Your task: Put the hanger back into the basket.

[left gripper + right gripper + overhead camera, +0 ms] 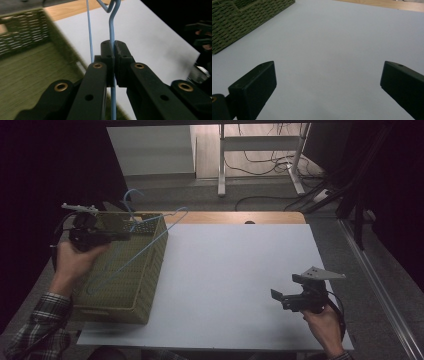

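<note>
Blue wire hanger [131,251] is clamped in the left gripper [127,236], jaws closed tight on the wire just below the hook neck; in the left gripper view the wire [111,35] runs straight up between the two pads [107,53] toward 12 o'clock, with a second strand of the hanger alongside at 11. From the high view the hanger sits tilted over the basket [142,290]: hook up at 12 past the basket's far rim, one shoulder out toward 2, long bottom wire slanting down to 7 across the basket's open top. Cannot tell whether its low end touches the basket floor. Basket is green woven, rectangular, at the mat's 9 o'clock edge, partly overhanging the white mat [230,270]. Left hand [75,260] holds the gripper above the basket's far left corner, plaid sleeve [42,320] at 7. Right gripper [278,296] is at 4 o'clock on the mat, well apart from the basket, pointing toward 9, held by the right hand [325,322]. Its jaws stand wide apart with nothing between them; right gripper view has bare mat [332,50] between them and the basket wall [239,20] at 10. Wood table edge [235,217] shows beyond the mat at 12.
</note>
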Demonstrator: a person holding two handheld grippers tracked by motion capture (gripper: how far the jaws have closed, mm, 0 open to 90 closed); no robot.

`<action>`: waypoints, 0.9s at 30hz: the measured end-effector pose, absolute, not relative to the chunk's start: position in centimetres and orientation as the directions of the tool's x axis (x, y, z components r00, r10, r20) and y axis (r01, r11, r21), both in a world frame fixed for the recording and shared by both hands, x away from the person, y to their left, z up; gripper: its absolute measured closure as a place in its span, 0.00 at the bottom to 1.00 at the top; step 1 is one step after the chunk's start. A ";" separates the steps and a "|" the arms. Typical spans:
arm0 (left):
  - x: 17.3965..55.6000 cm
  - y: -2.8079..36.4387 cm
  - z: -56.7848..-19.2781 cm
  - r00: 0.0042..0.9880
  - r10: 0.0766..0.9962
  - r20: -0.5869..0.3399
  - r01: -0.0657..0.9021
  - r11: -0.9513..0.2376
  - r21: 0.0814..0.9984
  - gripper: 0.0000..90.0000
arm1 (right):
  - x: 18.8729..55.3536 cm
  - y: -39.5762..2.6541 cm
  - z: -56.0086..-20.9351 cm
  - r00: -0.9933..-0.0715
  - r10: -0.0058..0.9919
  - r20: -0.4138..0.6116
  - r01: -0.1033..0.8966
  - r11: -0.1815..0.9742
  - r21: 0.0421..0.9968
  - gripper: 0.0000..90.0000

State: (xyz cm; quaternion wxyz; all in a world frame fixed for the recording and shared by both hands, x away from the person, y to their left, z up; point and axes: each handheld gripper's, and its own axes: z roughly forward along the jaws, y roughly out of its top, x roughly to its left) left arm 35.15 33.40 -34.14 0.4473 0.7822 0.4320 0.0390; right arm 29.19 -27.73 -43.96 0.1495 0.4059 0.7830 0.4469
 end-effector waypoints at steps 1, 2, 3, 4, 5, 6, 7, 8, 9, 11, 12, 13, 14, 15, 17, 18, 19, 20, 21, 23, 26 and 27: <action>35.1 34.0 -34.2 0.616 0.718 -0.324 0.643 -0.221 0.733 0.97 | 29.2 -27.8 -44.0 -0.623 0.771 0.131 0.504 0.268 0.821 0.00; 35.1 34.5 -34.3 0.611 0.724 -0.320 0.644 -0.219 0.733 0.97 | 29.2 -27.8 -44.0 -0.623 0.771 0.132 0.504 0.268 0.821 0.00; 35.1 35.0 -34.5 0.603 0.731 -0.320 0.646 -0.212 0.733 0.97 | 29.2 -27.8 -44.0 -0.623 0.771 0.131 0.504 0.268 0.821 0.00; 35.1 35.5 -34.6 0.597 0.736 -0.320 0.649 -0.207 0.732 0.97 | 29.2 -27.8 -44.1 -0.623 0.772 0.129 0.503 0.269 0.821 0.00; 35.0 36.0 -34.7 0.591 0.741 -0.320 0.650 -0.202 0.732 0.97 | 29.2 -27.8 -44.1 -0.623 0.772 0.127 0.502 0.270 0.822 0.00; 35.0 36.5 -34.9 0.584 0.746 -0.320 0.652 -0.197 0.732 0.97 | 29.2 -27.7 -44.1 -0.622 0.773 0.126 0.502 0.270 0.822 0.00; 34.9 36.9 -35.1 0.579 0.749 -0.322 0.654 -0.191 0.732 0.97 | 29.2 -27.8 -44.2 -0.621 0.774 0.125 0.504 0.271 0.820 0.00; 34.9 37.3 -35.2 0.573 0.753 -0.324 0.657 -0.186 0.731 0.97 | 29.2 -27.8 -44.2 -0.620 0.775 0.125 0.505 0.272 0.819 0.00; 34.8 37.7 -35.4 0.571 0.755 -0.324 0.658 -0.184 0.730 0.97 | 29.3 -27.8 -44.3 -0.619 0.775 0.124 0.505 0.272 0.819 0.00; 34.7 38.5 -35.6 0.570 0.757 -0.320 0.654 -0.183 0.734 0.97 | 29.3 -27.9 -44.3 -0.616 0.777 0.126 0.509 0.271 0.817 0.00; 34.6 38.8 -35.8 0.569 0.757 -0.320 0.655 -0.183 0.733 0.97 | 29.3 -27.9 -44.4 -0.615 0.778 0.126 0.509 0.270 0.818 0.00; 34.6 39.1 -35.9 0.565 0.761 -0.318 0.657 -0.182 0.732 0.97 | 29.3 -27.9 -44.4 -0.614 0.779 0.125 0.508 0.269 0.818 0.00; 34.5 39.4 -36.0 0.567 0.760 -0.318 0.657 -0.184 0.731 0.97 | 29.3 -28.0 -44.4 -0.613 0.780 0.124 0.507 0.269 0.819 0.00; 34.5 39.7 -36.2 0.565 0.762 -0.318 0.657 -0.182 0.731 0.97 | 29.3 -28.0 -44.3 -0.613 0.781 0.124 0.507 0.268 0.819 0.00; 34.4 40.3 -36.6 0.555 0.767 -0.321 0.662 -0.174 0.729 0.97 | 29.3 -28.0 -44.3 -0.611 0.783 0.119 0.503 0.268 0.821 0.00; 34.4 40.5 -36.8 0.555 0.766 -0.324 0.663 -0.172 0.729 0.97 | 29.3 -28.0 -44.3 -0.611 0.782 0.120 0.503 0.268 0.821 0.00; 34.4 40.8 -37.0 0.550 0.769 -0.325 0.666 -0.169 0.726 0.97 | 29.3 -28.0 -44.3 -0.611 0.782 0.120 0.503 0.267 0.822 0.00; 34.4 41.1 -37.3 0.543 0.773 -0.328 0.670 -0.163 0.724 0.97 | 29.3 -28.0 -44.3 -0.611 0.783 0.120 0.504 0.267 0.821 0.00; 34.4 41.4 -37.7 0.543 0.771 -0.333 0.671 -0.160 0.724 0.97 | 29.3 -27.9 -44.3 -0.611 0.782 0.121 0.506 0.269 0.820 0.00; 34.4 41.9 -38.5 0.532 0.774 -0.344 0.679 -0.146 0.720 0.97 | 29.3 -27.9 -44.4 -0.611 0.783 0.120 0.507 0.271 0.818 0.00; 34.6 42.4 -39.6 0.525 0.775 -0.352 0.683 -0.138 0.717 0.97 | 29.3 -27.9 -44.4 -0.612 0.782 0.119 0.507 0.273 0.817 0.00; 34.6 42.5 -40.0 0.518 0.779 -0.354 0.687 -0.132 0.715 0.97 | 29.3 -27.9 -44.5 -0.612 0.782 0.118 0.507 0.274 0.817 0.00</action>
